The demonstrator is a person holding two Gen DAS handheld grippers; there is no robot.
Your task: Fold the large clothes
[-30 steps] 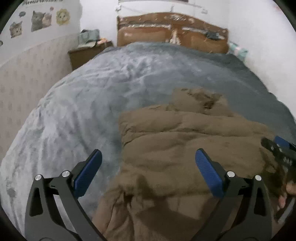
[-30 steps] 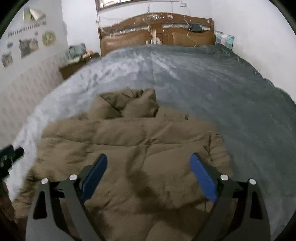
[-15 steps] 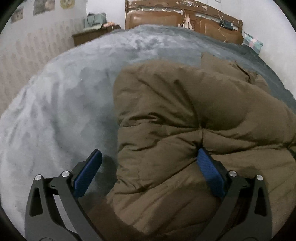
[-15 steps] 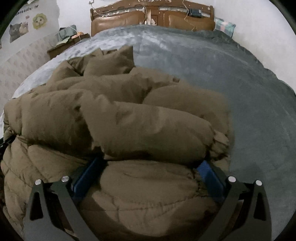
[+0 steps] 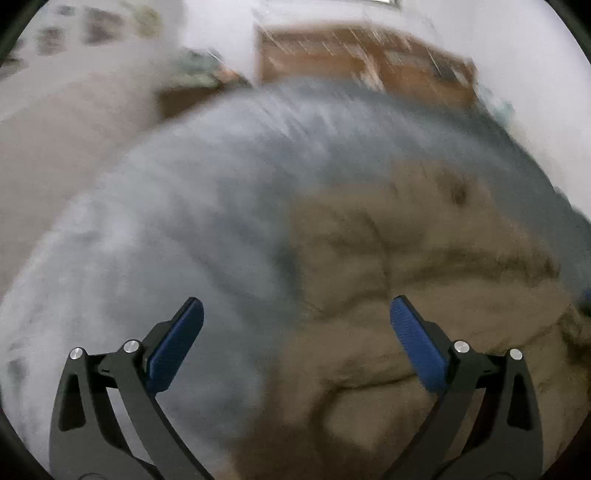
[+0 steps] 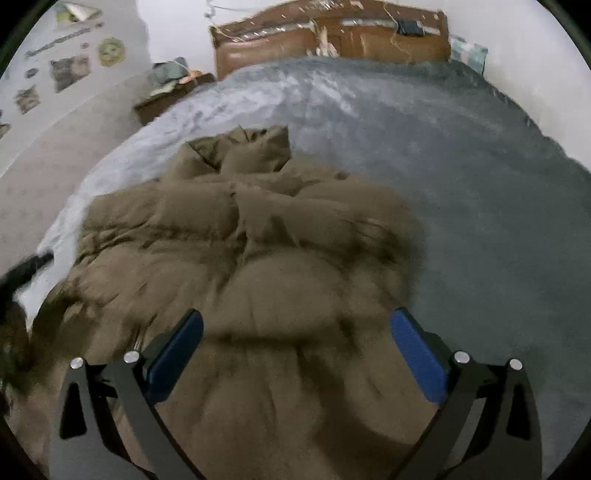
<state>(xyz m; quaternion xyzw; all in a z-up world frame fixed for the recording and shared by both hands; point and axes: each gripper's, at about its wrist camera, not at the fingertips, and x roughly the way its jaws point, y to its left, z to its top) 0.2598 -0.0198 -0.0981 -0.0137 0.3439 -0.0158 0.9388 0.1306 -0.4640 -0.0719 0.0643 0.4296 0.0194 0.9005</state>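
Note:
A brown puffy jacket (image 6: pixel 258 258) lies bunched on a grey bed cover (image 6: pixel 480 221), its collar toward the headboard. In the blurred left wrist view the jacket (image 5: pixel 424 288) fills the right half. My left gripper (image 5: pixel 295 328) is open and empty above the jacket's left edge, its left finger over the bed cover (image 5: pixel 166 240). My right gripper (image 6: pixel 295 339) is open and empty above the jacket's near part. The left gripper's tip (image 6: pixel 29 266) shows at the left edge of the right wrist view.
A wooden headboard (image 6: pixel 332 33) stands at the far end of the bed. A bedside table (image 6: pixel 170 92) with clutter stands at the far left by a wall with stickers (image 6: pixel 70 70). A white wall runs along the right.
Both grippers have pulled back and up from the jacket. The fabric that bulged between the fingers half a second ago has dropped back onto the bed in a lower heap.

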